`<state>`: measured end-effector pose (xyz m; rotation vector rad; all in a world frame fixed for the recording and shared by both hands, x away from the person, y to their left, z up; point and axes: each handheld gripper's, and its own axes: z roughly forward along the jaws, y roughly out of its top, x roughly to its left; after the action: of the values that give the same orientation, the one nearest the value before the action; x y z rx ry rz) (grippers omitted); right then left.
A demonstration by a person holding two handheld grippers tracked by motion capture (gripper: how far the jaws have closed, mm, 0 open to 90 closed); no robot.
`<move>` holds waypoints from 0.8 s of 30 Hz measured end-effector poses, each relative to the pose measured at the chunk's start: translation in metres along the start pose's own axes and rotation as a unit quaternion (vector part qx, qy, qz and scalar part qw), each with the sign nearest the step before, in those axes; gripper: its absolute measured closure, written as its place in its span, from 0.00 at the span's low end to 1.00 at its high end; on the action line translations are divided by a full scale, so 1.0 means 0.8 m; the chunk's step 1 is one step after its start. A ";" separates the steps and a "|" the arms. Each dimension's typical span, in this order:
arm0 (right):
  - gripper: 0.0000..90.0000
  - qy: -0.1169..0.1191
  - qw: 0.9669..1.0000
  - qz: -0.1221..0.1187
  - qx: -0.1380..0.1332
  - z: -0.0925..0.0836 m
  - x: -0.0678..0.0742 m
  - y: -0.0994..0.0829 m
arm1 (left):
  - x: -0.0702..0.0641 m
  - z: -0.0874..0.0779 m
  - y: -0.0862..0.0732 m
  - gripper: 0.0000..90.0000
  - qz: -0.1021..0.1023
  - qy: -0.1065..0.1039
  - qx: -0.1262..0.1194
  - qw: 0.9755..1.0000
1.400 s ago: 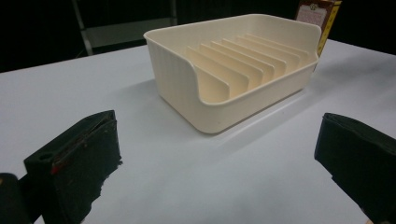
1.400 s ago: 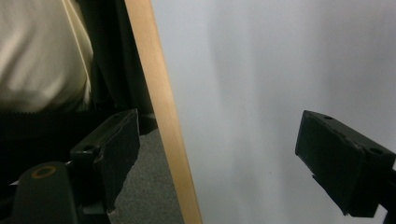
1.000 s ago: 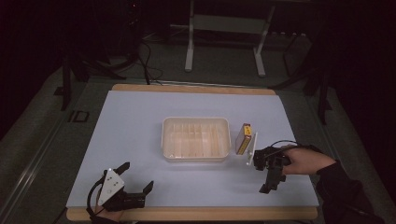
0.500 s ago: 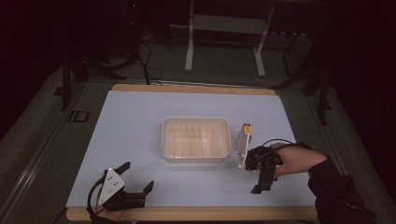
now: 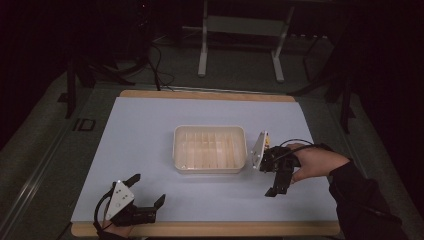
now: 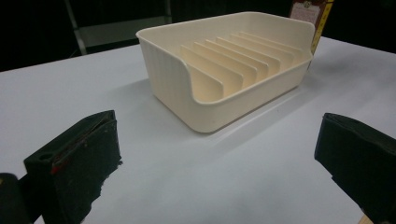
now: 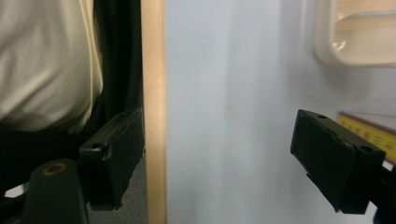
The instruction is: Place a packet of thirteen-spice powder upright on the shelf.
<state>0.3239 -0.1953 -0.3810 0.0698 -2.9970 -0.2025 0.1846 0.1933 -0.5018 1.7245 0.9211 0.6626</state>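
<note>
A cream ribbed tray (image 5: 210,148) sits at the middle of the white table; the left gripper view has it (image 6: 233,70) just ahead. My left gripper (image 5: 147,190) rests near the front left edge, jaws wide open and bare (image 6: 219,154). A hand holds my right gripper (image 5: 275,186) just right of the tray, pointed back toward the near edge. Its jaws have just been closing a little, but stand open with nothing between them (image 7: 222,140). A yellow box (image 7: 369,128) lies beside its right jaw and peeks up behind the tray (image 6: 310,14).
The table's wooden front edge (image 7: 154,93) and the person's pale shirt (image 7: 46,60) lie ahead of the right gripper. A corner of the tray (image 7: 355,46) is at that view's upper right. Stand legs (image 5: 240,45) rise on the floor beyond the table.
The right gripper has risen and shifted left toward the tray, and its grey plate now covers most of the yellow box. The left gripper has stayed put.
</note>
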 end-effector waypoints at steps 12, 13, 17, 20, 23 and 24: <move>0.19 -0.033 0.999 -0.012 -0.010 -0.031 -0.015 0.002 | 0.000 0.001 0.000 0.00 0.001 -0.002 0.001 1.000; 0.19 -0.039 0.999 -0.009 -0.011 -0.035 -0.017 0.002 | 0.000 0.001 0.000 0.00 0.001 -0.001 0.001 1.000; 0.19 -0.051 0.999 -0.009 -0.016 -0.045 -0.026 0.001 | 0.000 0.000 0.000 0.00 0.000 -0.002 0.001 1.000; 0.19 -0.060 0.998 -0.009 -0.019 -0.051 -0.033 -0.001 | 0.000 0.001 0.000 0.00 -0.001 -0.002 0.000 1.000; 0.19 -0.067 0.998 -0.003 -0.020 -0.055 -0.039 -0.002 | 0.000 0.001 0.000 0.00 -0.001 -0.002 0.001 1.000; 0.20 -0.068 0.997 -0.005 -0.022 -0.055 -0.042 -0.003 | 0.000 0.001 0.000 0.00 -0.001 -0.003 0.001 1.000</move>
<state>0.3635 -0.2013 -0.3423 0.0694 -3.1256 -0.2843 0.1851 0.1930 -0.5023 1.7267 0.9194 0.6557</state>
